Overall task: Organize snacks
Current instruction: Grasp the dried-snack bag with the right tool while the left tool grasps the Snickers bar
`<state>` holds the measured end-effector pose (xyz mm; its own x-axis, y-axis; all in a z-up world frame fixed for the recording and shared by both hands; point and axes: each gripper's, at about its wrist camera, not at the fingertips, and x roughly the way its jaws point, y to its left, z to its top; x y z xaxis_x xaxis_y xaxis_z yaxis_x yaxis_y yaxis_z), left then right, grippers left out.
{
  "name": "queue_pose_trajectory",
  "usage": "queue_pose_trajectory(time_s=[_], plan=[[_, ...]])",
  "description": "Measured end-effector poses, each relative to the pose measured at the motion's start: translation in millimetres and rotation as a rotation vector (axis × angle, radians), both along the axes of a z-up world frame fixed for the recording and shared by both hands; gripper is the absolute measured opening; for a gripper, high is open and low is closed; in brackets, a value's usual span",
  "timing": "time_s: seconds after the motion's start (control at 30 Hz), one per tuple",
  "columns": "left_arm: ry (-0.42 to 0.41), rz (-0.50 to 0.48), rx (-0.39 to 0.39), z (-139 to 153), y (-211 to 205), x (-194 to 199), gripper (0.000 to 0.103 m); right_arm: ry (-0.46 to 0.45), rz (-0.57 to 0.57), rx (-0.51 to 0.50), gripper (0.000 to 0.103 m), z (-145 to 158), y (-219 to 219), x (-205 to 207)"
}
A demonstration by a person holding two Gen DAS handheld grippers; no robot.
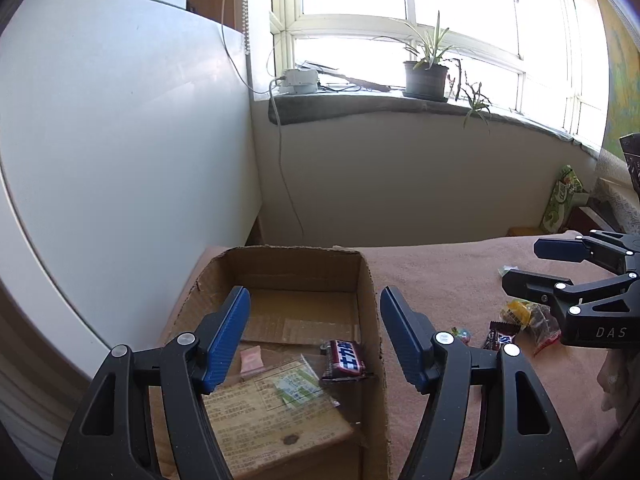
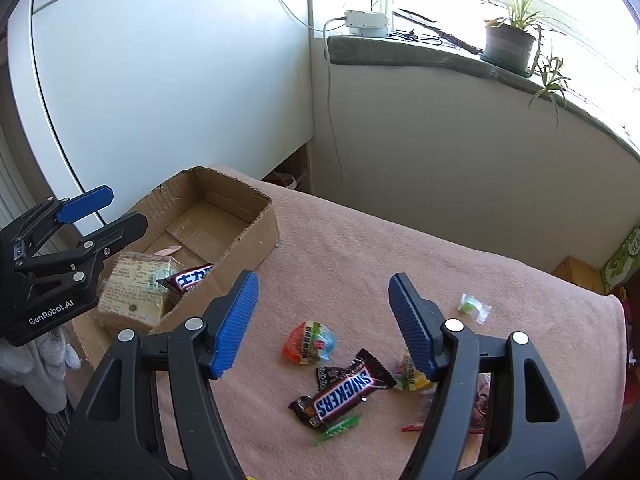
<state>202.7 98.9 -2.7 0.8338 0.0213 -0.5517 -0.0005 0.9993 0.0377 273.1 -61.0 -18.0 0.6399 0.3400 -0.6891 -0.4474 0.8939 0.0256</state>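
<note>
1. Snacks lie in two groups. Loose on the pink blanket we see a Snickers bar, a second dark bar wrapper touching it from behind, a round orange-and-blue candy, a yellow packet, a green wrapped sweet set well apart from the rest, and a green stick wrapper just below the Snickers.
2. Inside the cardboard box we find a dark bar with blue lettering, a small pink packet and a brown printed bag with a clear sachet on top.
3. The left gripper hangs over the box, pitched downward into it. Its blue pads stand apart with nothing between them; the right finger is above the box's near wall.
4. The right gripper is angled down over the loose pile. Its jaws stand apart and empty; the round candy and Snickers bar appear in the gap but lie on the blanket below.
5. A gloved hand shows beneath the left gripper's body.
6. A potted plant stands on the windowsill.
</note>
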Motion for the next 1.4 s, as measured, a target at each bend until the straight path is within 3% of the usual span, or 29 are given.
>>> queue_pose_trajectory(time_s=[0.37, 0.57, 0.7, 0.93, 1.17, 1.4], plan=[[0.024, -0.189, 0.074, -10, -77, 0, 0.067, 0.007, -0.178, -0.086, 0.077, -19, -93, -24], [0.094, -0.283, 0.093, -30, -113, 9, 0.066, 0.032, -0.224, -0.125, 0.077, -39, -118, -25], [0.173, -0.319, 0.085, -49, -127, 16, 0.051, 0.066, -0.221, -0.129, 0.077, -53, -124, -19], [0.233, -0.338, 0.060, -62, -135, 23, 0.049, 0.100, -0.188, -0.133, 0.077, -69, -113, -11], [0.272, -0.368, 0.097, -75, -148, 25, 0.049, 0.119, -0.168, -0.137, 0.077, -78, -105, -2], [0.295, -0.382, 0.079, -78, -151, 31, 0.047, 0.108, -0.151, -0.192, 0.077, -86, -89, 10]])
